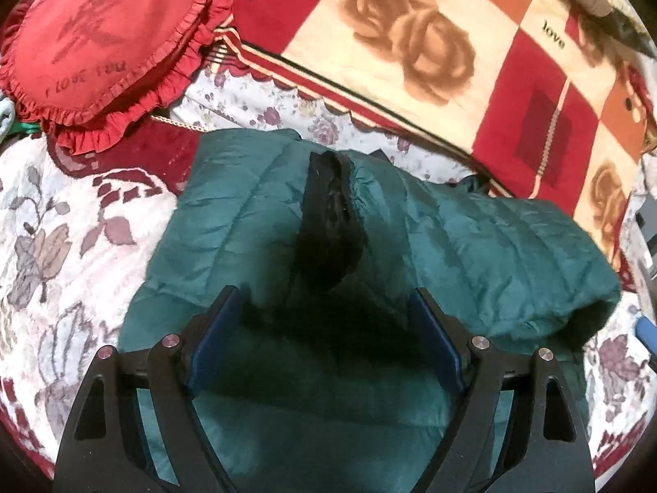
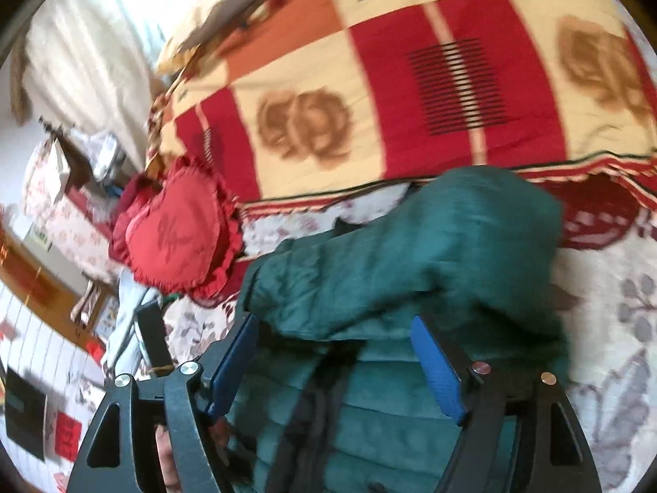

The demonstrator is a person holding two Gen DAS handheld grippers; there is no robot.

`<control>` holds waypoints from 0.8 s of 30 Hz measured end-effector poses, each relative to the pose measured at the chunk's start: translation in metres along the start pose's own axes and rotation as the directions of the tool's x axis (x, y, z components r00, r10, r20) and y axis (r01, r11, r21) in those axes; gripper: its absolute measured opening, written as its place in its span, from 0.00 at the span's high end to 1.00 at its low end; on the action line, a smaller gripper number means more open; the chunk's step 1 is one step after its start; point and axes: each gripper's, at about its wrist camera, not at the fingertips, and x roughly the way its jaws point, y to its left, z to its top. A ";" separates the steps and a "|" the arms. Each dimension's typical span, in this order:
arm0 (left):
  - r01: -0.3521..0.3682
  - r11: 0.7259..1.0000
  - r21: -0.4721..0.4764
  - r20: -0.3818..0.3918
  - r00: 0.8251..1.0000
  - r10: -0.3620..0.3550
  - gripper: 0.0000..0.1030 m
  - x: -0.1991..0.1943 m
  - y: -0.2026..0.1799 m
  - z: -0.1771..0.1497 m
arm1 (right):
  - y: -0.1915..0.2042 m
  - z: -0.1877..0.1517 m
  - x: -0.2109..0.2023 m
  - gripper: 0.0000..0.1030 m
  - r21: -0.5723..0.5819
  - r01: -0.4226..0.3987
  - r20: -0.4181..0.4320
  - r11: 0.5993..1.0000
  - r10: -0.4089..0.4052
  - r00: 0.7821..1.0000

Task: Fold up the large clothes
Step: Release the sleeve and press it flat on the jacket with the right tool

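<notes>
Bed carries teal jacket, partly folded. Left tool and right tool both spread, hovering over it. Puffy, light, slippery, I judge; pinch hem edges.

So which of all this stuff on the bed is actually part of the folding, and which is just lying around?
Part of the job:
- teal quilted puffer jacket, partly folded
- its black cuff
- left gripper and right gripper, both with jaws open over the jacket

Just lying about:
- red frilled heart-shaped cushion
- red and cream rose-patterned blanket
- white floral bedspread
</notes>
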 end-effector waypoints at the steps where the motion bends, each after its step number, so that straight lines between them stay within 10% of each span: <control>1: 0.006 1.000 -0.005 -0.005 1.000 -0.006 0.19 0.003 -0.001 0.001 | -0.007 0.001 -0.005 0.28 0.010 0.007 0.009 1.000 -0.007 1.000; 3: 0.053 0.998 -0.028 0.004 0.999 -0.053 0.27 0.004 -0.001 0.005 | -0.016 0.002 -0.013 0.28 0.020 0.023 0.027 1.000 -0.024 0.999; 7: 0.120 0.992 -0.045 0.010 0.993 -0.119 0.80 -0.001 -0.004 0.017 | -0.028 0.007 -0.018 0.28 0.037 0.071 0.059 0.997 -0.074 0.996; 24: 0.028 0.998 -0.054 0.061 0.998 -0.025 0.85 -0.003 0.056 0.029 | -0.010 0.022 0.072 0.30 -0.097 0.228 -0.051 0.969 -0.234 0.971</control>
